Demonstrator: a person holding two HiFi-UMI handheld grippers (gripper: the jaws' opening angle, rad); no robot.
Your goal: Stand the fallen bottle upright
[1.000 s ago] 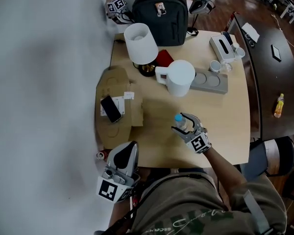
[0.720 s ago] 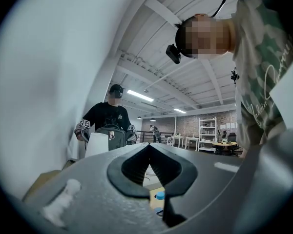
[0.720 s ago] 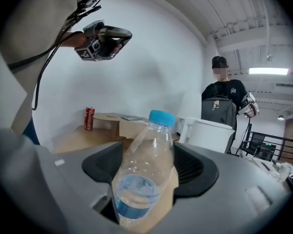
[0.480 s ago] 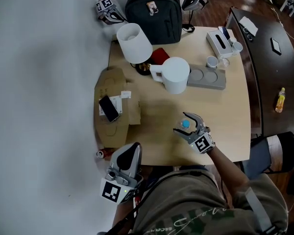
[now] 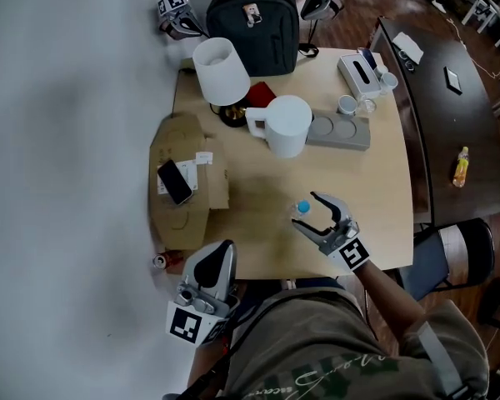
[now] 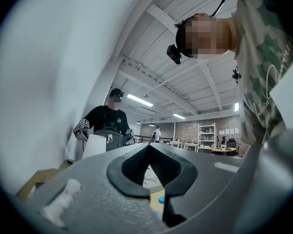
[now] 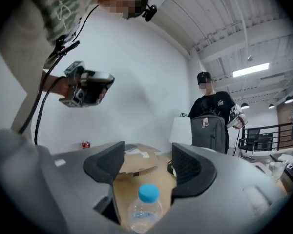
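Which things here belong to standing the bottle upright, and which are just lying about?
Job: bottle, upright; right claw, jaws closing, bottle between them untouched.
Lying about: lamp, white jug, cardboard box, phone, backpack, tissue box, grey tray.

Overhead, ceiling strip lights (image 7: pixel 250 70) are glowing high beyond the right jaws, spreading soft, even light; shadows on the worktop (image 5: pixel 383 182) are showing faint. Both gripper views are bowing at the edges and darkening to black corners. The bottle (image 7: pixel 144 211) just under the right jaws is looking slightly soft.
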